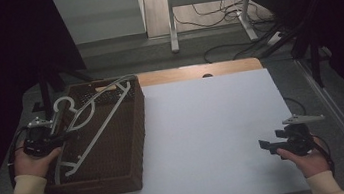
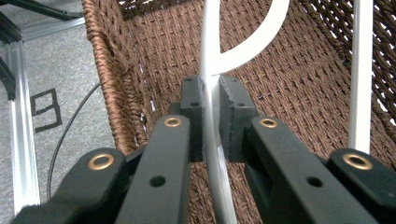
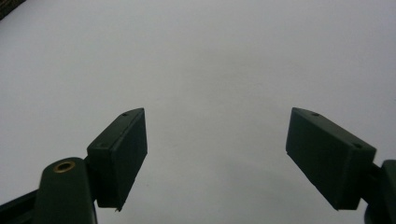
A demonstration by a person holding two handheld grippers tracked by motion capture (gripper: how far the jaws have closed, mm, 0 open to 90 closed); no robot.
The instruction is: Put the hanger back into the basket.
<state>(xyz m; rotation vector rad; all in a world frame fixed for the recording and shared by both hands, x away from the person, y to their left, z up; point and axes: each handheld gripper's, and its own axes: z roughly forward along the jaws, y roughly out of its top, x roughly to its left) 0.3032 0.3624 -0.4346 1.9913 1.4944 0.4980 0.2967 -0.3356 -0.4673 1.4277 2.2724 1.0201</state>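
Sleeves and hands enter at the near edge of the tabletop point(image 1: 215, 136), each hand holding one set of tongs. Left tongs point(image 1: 57, 137) sit at the left rim of the woven basket point(image 1: 116, 149), which occupies the tabletop's left side, reaching from near the front edge toward the far left corner. Left gripper view: both pads clamp a thin white bar of the clothes hanger point(image 2: 212, 93), just below where a curved branch splits off.

High view: hanger point(image 1: 93, 117) lies slanted across the basket's open top, hook toward the far left rim, one long arm reaching toward the far right corner of the basket, lower bar end near the front left. It looks partly lifted, or resting on the rim, not flat on the basket floor; cannot tell which. Judgement: grip near the junction gives control of the hanger's tilt while it goes into or out of the basket.

Right tongs point(image 1: 273, 145) are held low over the bare right front part of the tabletop, jaws spread wide, nothing between them; right gripper view confirms plain white surface beyond the pads. Judgement: right hand is parked clear, ready to assist.

Writing: none legible on hanger, basket or tongs. A black outlined marking on the floor point(image 2: 44, 109) shows in the left gripper view; not readable.
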